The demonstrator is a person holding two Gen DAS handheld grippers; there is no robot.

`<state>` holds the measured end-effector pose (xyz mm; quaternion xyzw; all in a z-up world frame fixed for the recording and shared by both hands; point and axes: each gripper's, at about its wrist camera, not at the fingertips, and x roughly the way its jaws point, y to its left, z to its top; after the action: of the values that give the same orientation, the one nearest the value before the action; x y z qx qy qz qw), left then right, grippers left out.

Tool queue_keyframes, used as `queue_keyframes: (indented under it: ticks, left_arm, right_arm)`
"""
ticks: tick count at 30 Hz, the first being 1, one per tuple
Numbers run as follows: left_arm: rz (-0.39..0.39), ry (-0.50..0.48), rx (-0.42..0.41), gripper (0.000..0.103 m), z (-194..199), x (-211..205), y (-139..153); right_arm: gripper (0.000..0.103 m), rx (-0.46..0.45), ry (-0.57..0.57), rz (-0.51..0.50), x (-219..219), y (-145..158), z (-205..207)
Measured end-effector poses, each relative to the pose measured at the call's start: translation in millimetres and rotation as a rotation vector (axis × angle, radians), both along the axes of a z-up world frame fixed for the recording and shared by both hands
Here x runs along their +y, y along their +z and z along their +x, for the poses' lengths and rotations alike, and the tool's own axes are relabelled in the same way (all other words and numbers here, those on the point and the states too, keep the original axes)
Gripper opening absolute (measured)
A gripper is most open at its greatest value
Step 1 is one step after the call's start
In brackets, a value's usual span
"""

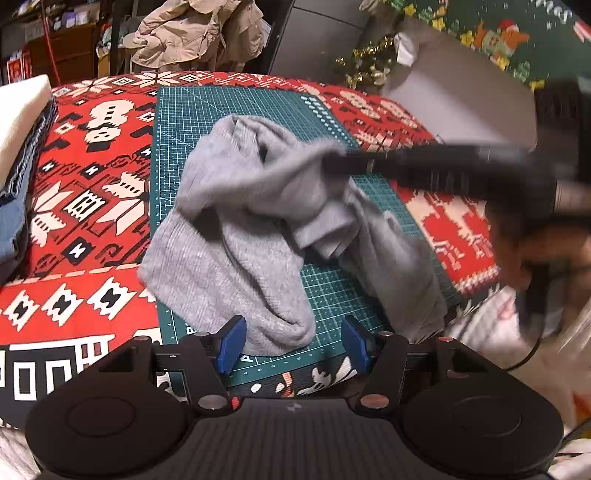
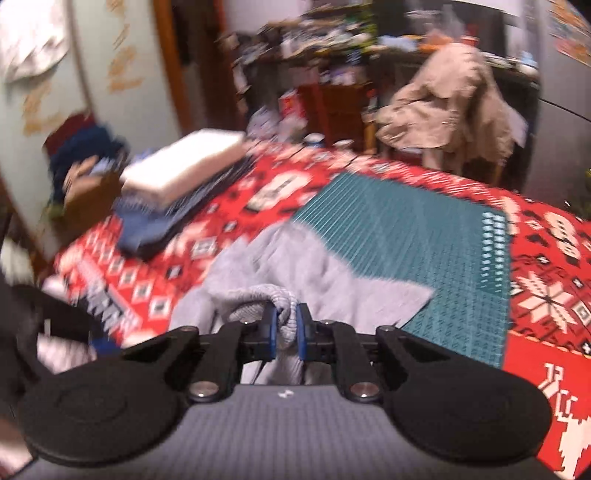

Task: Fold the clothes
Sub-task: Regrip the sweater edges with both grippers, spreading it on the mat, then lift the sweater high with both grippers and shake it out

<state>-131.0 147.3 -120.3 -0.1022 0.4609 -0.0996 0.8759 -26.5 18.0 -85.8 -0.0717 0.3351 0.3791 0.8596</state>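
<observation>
- The left gripper (image 1: 293, 345) hangs low at the near edge of the green cutting mat (image 1: 236, 107), its blue pads spread wide with nothing between them; a bottom lobe of the grey garment (image 1: 236, 221) lies just ahead of the gap.
- The right gripper (image 2: 284, 328) has its pads closed tight on a bunched ridge of the same grey garment (image 2: 295, 266), lifting one part off the mat, so the cloth hangs in loose folds.
- The garment sits crumpled, mostly on the mat, one edge spilling onto the red patterned cloth (image 1: 92, 177).
- Judged from this, the garment is being spread out or turned over. Doing it well would mean the open left gripper taking a clean single edge, not a bunch, so the two can draw the cloth flat.
- Farther left, a stack of folded clothes (image 1: 22, 147) rests on the red cloth.
- Beyond, a beige coat (image 1: 192, 33) hangs over furniture.
</observation>
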Motion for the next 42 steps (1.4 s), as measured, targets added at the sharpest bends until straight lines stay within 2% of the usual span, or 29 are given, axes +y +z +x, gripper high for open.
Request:
queue_keyframes:
  ticks: [3,8,9,12,14,16,17,20,23,28,36,42]
  left_arm:
    - [0.020,0.011,0.009,0.056,1.2,-2.1,-3.9]
    - [0.036,0.013,0.009,0.053,3.6,-2.5,-6.8]
    - [0.042,0.012,0.001,0.051,3.9,-3.5,-7.0]
    - [0.052,0.014,0.002,0.028,7.8,-4.6,-10.0]
    - [0.042,0.029,0.020,0.026,10.5,-2.3,-12.2]
    - [0.021,0.042,0.026,0.014,11.4,0.6,-12.6]
    - [0.016,0.048,0.024,0.012,11.6,2.0,-12.2]
    - [0.070,0.088,-0.015,0.010,10.4,7.4,-2.8]
    - [0.138,0.135,-0.087,0.009,11.0,19.3,17.1]
    - [0.201,0.194,-0.198,0.008,19.5,40.5,59.1]
    - [0.267,0.252,-0.459,0.007,29.4,46.8,144.5]
    - [0.247,0.234,-0.629,0.007,25.2,41.5,209.0]
  right_arm:
    - [0.011,0.008,-0.080,0.060,-9.4,10.0,12.9]
    - [0.010,0.022,-0.137,0.117,-22.2,18.5,23.7]
    - [0.010,0.023,-0.142,0.122,-24.2,19.1,24.4]
    - [0.010,0.026,-0.155,0.138,-30.4,20.9,26.1]
    - [0.010,0.025,-0.170,0.146,-34.8,21.5,25.5]
    - [0.010,0.023,-0.184,0.154,-39.0,22.0,24.9]
    - [0.010,0.021,-0.190,0.154,-40.4,22.1,24.5]
    - [0.010,0.010,-0.206,0.148,-45.5,23.7,25.0]
    - [0.010,-0.018,-0.226,0.150,-51.3,31.7,25.8]
    - [0.010,-0.081,-0.266,0.169,-62.0,54.7,25.6]
    - [0.009,-0.256,-0.305,0.190,-77.3,125.7,10.4]
    - [0.009,-0.402,-0.329,0.235,-92.7,191.7,-11.3]
